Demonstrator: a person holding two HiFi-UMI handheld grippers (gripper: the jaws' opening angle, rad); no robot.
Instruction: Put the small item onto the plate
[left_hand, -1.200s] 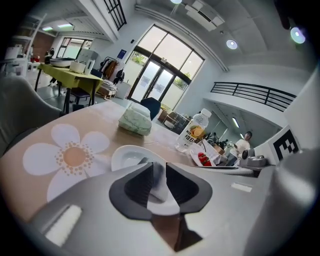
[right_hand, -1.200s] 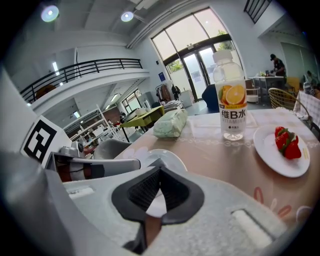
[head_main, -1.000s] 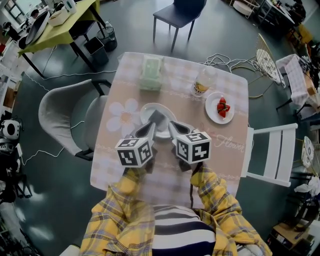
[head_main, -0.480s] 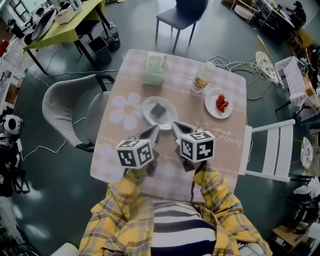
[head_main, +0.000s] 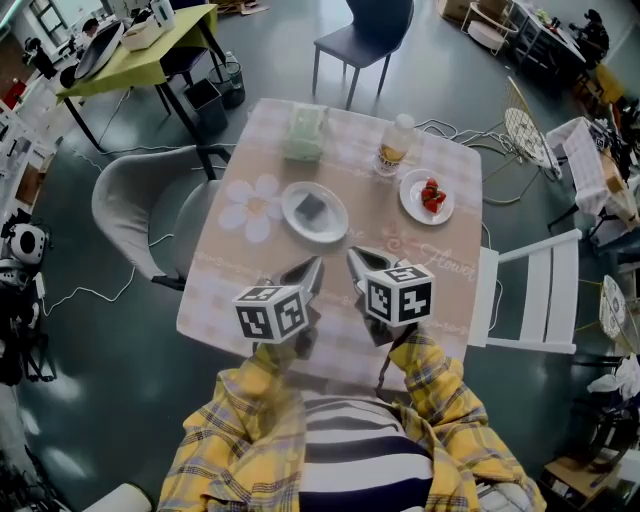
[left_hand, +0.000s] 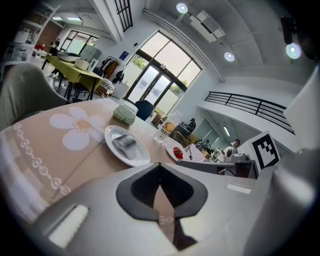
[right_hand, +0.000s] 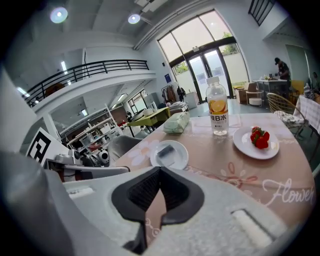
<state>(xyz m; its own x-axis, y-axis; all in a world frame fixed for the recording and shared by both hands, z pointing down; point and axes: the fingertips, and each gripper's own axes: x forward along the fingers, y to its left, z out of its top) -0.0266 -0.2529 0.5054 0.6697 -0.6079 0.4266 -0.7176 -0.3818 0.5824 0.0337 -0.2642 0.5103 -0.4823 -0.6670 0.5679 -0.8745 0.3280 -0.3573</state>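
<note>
A small dark grey flat item (head_main: 312, 208) lies on a white plate (head_main: 334, 226) near the table's middle; the same item (left_hand: 125, 143) and plate (left_hand: 141, 156) show in the left gripper view, and again as item (right_hand: 165, 149) on plate (right_hand: 181, 159) in the right gripper view. My left gripper (head_main: 313, 268) hangs over the table's near part, shut and empty, well short of the plate. Beside it my right gripper (head_main: 356, 260) is also shut with nothing in it. In the gripper views the left gripper (left_hand: 160, 167) and right gripper (right_hand: 160, 172) show their pads meeting.
A second white plate (head_main: 410, 203) with strawberries (head_main: 431, 194) sits at the right. A drink bottle (head_main: 395, 145) and a green tissue pack (head_main: 304, 133) stand at the far side. A grey armchair (head_main: 135, 215) is left of the table, a white chair (head_main: 525, 290) right.
Both grippers have drawn back from the plate toward the person. The item stays on the plate, which now lies farther from the jaws.
</note>
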